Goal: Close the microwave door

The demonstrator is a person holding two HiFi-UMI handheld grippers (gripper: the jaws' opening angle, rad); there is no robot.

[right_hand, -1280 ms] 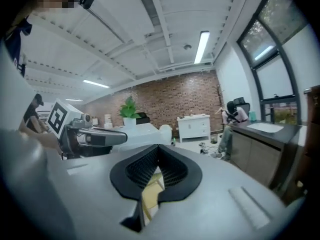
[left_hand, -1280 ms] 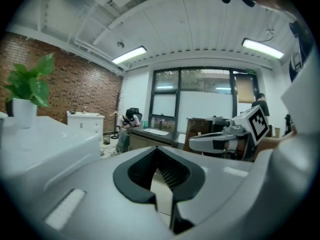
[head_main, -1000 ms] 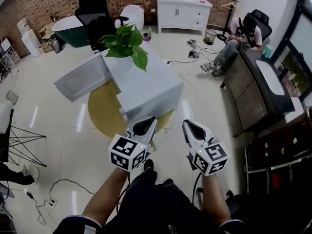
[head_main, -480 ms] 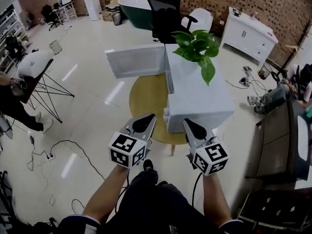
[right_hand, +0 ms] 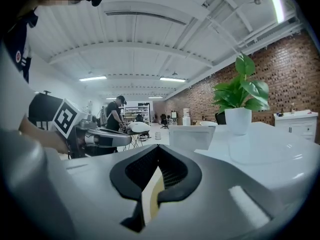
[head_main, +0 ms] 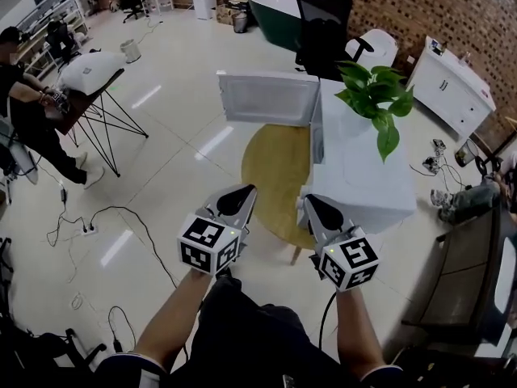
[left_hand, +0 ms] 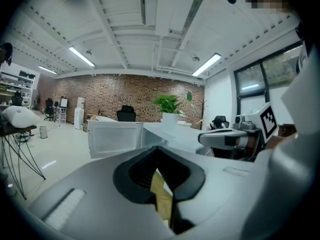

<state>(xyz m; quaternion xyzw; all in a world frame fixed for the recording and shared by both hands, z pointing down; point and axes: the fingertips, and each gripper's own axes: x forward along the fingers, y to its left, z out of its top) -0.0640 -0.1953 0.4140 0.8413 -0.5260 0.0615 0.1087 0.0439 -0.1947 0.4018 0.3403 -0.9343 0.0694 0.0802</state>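
Note:
The white microwave (head_main: 355, 172) stands on a round yellow table (head_main: 275, 164), with a potted plant (head_main: 376, 95) on top. Its door (head_main: 266, 98) is swung wide open to the left. My left gripper (head_main: 242, 194) and right gripper (head_main: 311, 204) are held side by side in front of the table, short of the microwave, both shut and empty. In the left gripper view the open door (left_hand: 114, 138) lies ahead beyond the shut left gripper (left_hand: 159, 156). In the right gripper view the door (right_hand: 191, 136) and the plant (right_hand: 242, 91) sit ahead of the shut right gripper (right_hand: 157, 159).
A person (head_main: 24, 95) stands at the far left by a wire-legged stand (head_main: 101, 111). Cables (head_main: 89, 225) trail over the floor at left. A black office chair (head_main: 323, 14), a green tub (head_main: 279, 6) and a white cabinet (head_main: 452, 83) are behind the microwave.
The view has swung round the microwave, so its open door now faces me from ahead. Both grippers kept their side-by-side pose and stayed shut.

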